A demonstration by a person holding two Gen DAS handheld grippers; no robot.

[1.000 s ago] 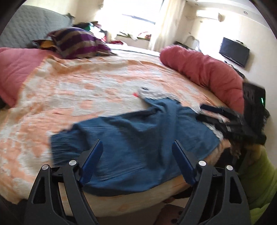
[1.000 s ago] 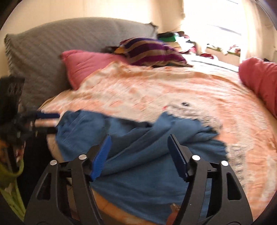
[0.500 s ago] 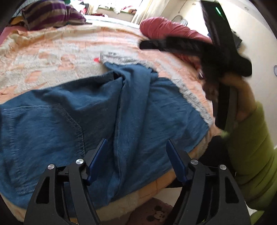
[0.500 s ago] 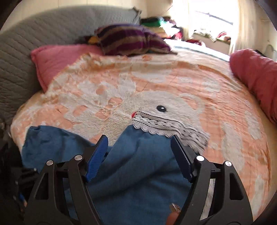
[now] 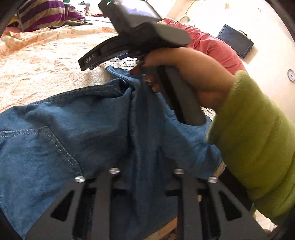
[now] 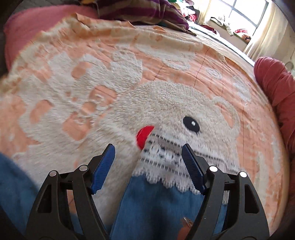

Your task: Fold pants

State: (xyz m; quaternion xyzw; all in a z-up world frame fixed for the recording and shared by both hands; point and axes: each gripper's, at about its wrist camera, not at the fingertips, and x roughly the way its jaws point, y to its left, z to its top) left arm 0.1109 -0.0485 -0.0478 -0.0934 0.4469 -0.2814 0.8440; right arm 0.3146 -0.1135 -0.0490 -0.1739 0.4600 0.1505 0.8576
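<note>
While your two grippers crowd in at the near edge of the bed point(image 6: 166, 61), one pair of blue pants point(image 5: 77, 133) lies spread on the blanket there, long axis running across the left wrist view. One leg stretches off to the left with a stitched pocket point(image 5: 46, 145) showing; a raised fold runs up the middle toward the lace hem point(image 6: 171, 166). That hem points away from you, toward the middle of the bed, resting on the white bear's face just below the red nose point(image 6: 144, 135).

Your right gripper point(image 6: 148, 166) hovers over that hem end, blue pads point(image 6: 103, 168) spread wide, one on each side of the lace, nothing between them. From the left wrist you see its black body point(image 5: 140, 37) and your right hand point(image 5: 186, 73) on the handle, green sleeve point(image 5: 258, 140) filling the right side, fingertips brushing the denim fold.

Your left gripper point(image 5: 145, 184) sits low over the near edge, right down on the cloth. Only the black arms and four screws show; the fingertips are buried under or behind denim, so I cannot tell whether they are spread or pinched on it.

Count beyond: one striped pillow point(image 5: 49, 14) at the far edge, one red bolster point(image 6: 272, 85) along the right edge, one pink pillow point(image 6: 20, 31) at the far left corner, one dark screen point(image 5: 235, 41) and one round clock point(image 5: 291, 75) on the wall.
</note>
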